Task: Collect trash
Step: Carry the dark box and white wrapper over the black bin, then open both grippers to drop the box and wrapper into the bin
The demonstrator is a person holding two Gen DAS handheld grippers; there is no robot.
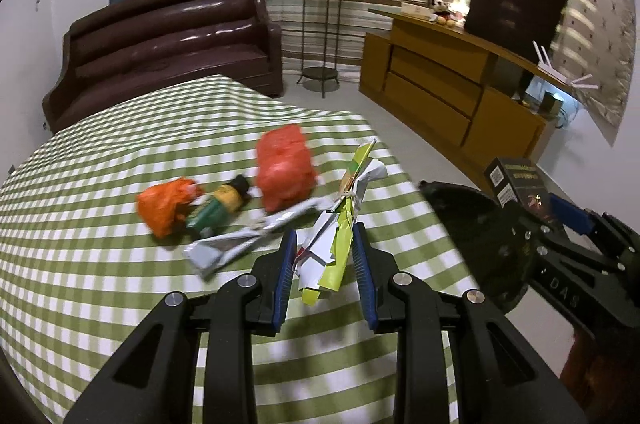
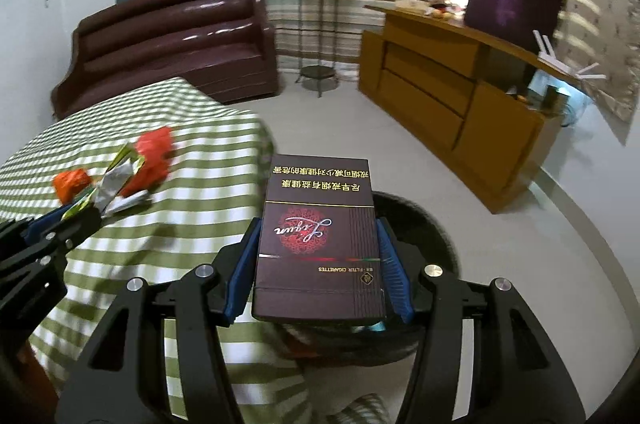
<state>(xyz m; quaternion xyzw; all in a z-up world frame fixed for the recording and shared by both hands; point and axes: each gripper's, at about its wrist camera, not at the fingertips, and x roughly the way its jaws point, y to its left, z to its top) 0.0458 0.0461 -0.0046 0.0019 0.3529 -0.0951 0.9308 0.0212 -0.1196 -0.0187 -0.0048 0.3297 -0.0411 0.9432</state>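
Left tongs (image 1: 325,256) pinch crinkled foil-and-paper wrappers (image 1: 334,244); right tongs (image 2: 318,264) clamp a flat, glossy maroon cigarette box (image 2: 318,236).

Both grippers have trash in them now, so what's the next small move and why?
Probably carry the cigarette box in the right gripper a little further over the dark bin and let go: the box already hangs over its rim. The left gripper, holding crumpled wrappers, can follow.

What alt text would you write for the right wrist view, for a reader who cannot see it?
The right tool grips a dark cigarette box above a round black bin on the floor. At left, the left tool holds crumpled wrappers over a green checked tablecloth.
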